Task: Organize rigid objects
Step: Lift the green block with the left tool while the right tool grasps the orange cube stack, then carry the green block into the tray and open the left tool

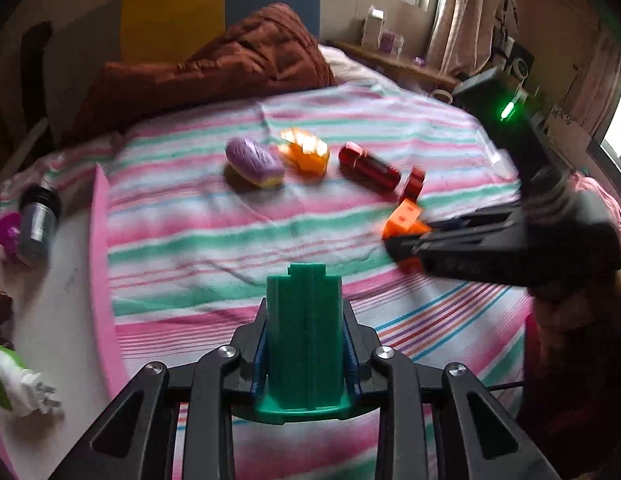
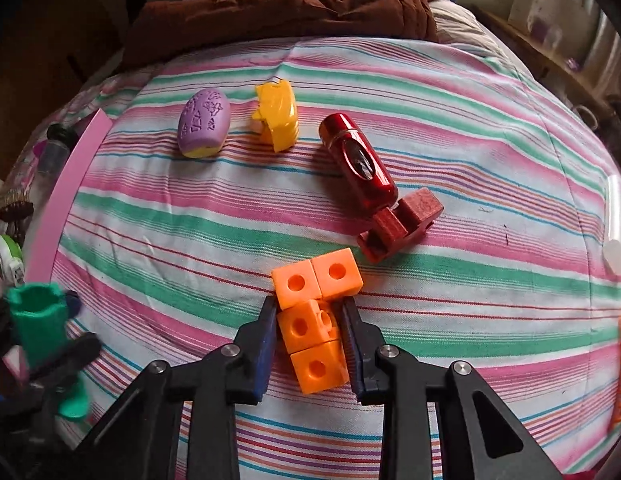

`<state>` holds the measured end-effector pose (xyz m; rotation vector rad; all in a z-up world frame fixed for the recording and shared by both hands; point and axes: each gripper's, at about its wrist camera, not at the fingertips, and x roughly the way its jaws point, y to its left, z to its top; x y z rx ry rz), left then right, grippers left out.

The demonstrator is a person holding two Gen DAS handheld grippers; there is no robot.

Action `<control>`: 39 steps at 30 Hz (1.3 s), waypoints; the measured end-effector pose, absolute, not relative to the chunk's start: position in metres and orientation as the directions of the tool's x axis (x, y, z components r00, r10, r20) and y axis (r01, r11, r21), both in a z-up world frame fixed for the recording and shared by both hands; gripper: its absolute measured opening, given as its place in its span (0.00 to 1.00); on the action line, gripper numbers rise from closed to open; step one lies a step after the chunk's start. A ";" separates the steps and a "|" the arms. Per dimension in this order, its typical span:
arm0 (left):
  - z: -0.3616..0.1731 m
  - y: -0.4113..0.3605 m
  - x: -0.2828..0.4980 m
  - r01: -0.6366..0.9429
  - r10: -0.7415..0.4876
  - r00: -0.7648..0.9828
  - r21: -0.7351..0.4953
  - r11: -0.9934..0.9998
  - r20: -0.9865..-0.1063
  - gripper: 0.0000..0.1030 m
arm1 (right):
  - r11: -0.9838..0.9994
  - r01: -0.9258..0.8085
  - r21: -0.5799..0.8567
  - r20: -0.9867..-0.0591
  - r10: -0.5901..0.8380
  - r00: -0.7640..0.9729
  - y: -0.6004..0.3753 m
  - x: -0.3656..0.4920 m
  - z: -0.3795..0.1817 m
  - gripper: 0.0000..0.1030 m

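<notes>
My left gripper [image 1: 305, 308] is shut on an upright green ribbed plastic piece [image 1: 304, 344], held above the striped bedsheet [image 1: 198, 240]. The same green piece [image 2: 36, 320] appears at the left edge of the right wrist view. My right gripper [image 2: 309, 306] points down at the bed. Its pads press on both sides of an orange cluster of joined cubes [image 2: 316, 280] that rests on the sheet. In the left wrist view the right gripper [image 1: 406, 242] comes in from the right over the orange cubes [image 1: 404, 216].
Further back on the sheet lie a purple egg-shaped toy [image 2: 204, 124], a yellow piece [image 2: 276, 120], a shiny red cylinder [image 2: 360, 164] and a dark red block [image 2: 398, 228]. A pink board [image 2: 66, 192] edges the left side. A brown quilt [image 2: 290, 4] is bunched behind.
</notes>
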<state>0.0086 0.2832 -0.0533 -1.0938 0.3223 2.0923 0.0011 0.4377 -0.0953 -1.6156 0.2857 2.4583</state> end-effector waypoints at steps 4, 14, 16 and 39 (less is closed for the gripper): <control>-0.028 0.265 0.011 -0.693 0.517 -0.402 -0.118 -0.711 -0.756 0.29 | -0.971 -0.239 0.030 -0.913 0.071 -0.401 0.434 0.004 -0.096 0.30; 0.012 0.205 0.008 -0.582 0.443 -0.551 -0.055 -0.811 -0.707 0.29 | -0.975 -0.223 0.000 -0.906 0.094 -0.413 0.433 0.007 -0.098 0.30; 0.014 0.192 0.005 -0.550 0.417 -0.572 -0.047 -0.834 -0.707 0.29 | -0.975 -0.224 -0.002 -0.906 0.097 -0.412 0.431 0.001 -0.099 0.30; 0.012 0.083 0.002 -0.317 0.226 -0.672 -0.002 -0.949 -0.706 0.29 | -0.978 -0.199 -0.056 -0.896 0.137 -0.422 0.421 0.003 -0.097 0.29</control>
